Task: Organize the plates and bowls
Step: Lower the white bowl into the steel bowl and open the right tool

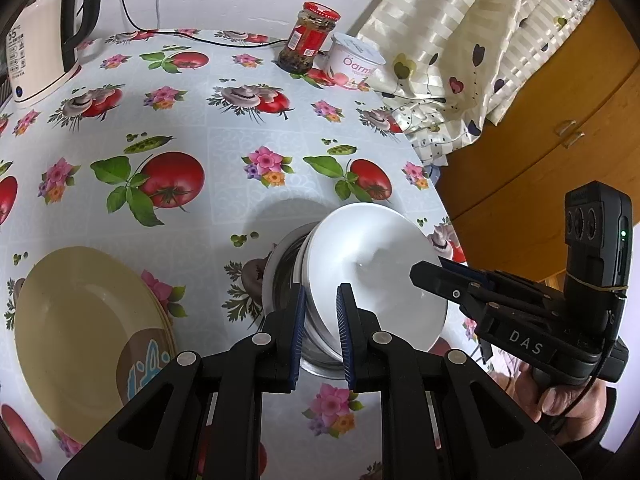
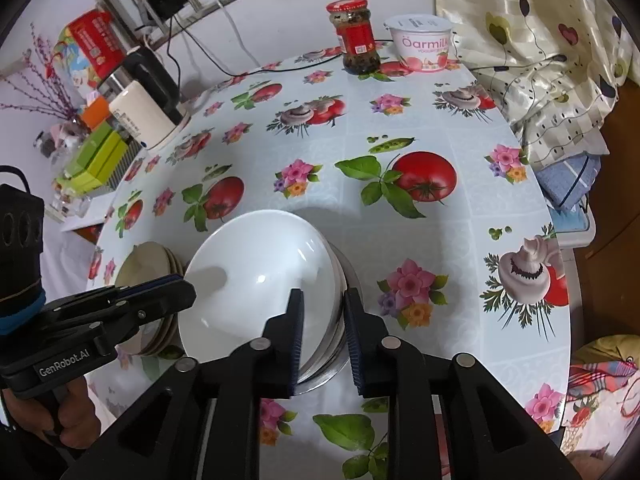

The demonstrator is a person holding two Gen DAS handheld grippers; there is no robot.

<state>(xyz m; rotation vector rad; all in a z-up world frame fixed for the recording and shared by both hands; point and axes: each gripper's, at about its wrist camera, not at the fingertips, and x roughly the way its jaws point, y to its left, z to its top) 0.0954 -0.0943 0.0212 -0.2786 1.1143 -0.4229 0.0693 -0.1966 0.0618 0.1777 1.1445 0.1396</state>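
Sitting nested in a steel bowl [image 1: 286, 280], the white bowl [image 1: 376, 276] is tilted, its inside turned toward the right tongs [image 2: 322, 330]. Both bowls rest on the table [image 1: 224, 128], which is spread with a cloth printed with tomatoes, mushrooms and flowers.

The left tongs [image 1: 320, 334] straddle the near rim of the white bowl with a narrow gap between the pads; whether the pads press on the rim I cannot tell. The right tongs stand at the opposite rim, one finger over the white inside, the other outside the stacked rims, jaws slightly apart and not pressing that I can see. A hand [image 1: 560, 396] grips the handle of the right tongs; another hand [image 2: 48, 412] grips the handle of the left.

Just beside the white bowl, on the left tongs' side, lies a stack of yellow plates [image 1: 88, 332]. Well beyond the bowl, at the far edge of the table, a red-lidded jar [image 2: 357, 36] stands next to a yoghurt tub [image 2: 423, 44]. A cream kettle [image 2: 144, 114] sits far off beyond the plates, and a patterned curtain [image 2: 532, 52] hangs past the tub.
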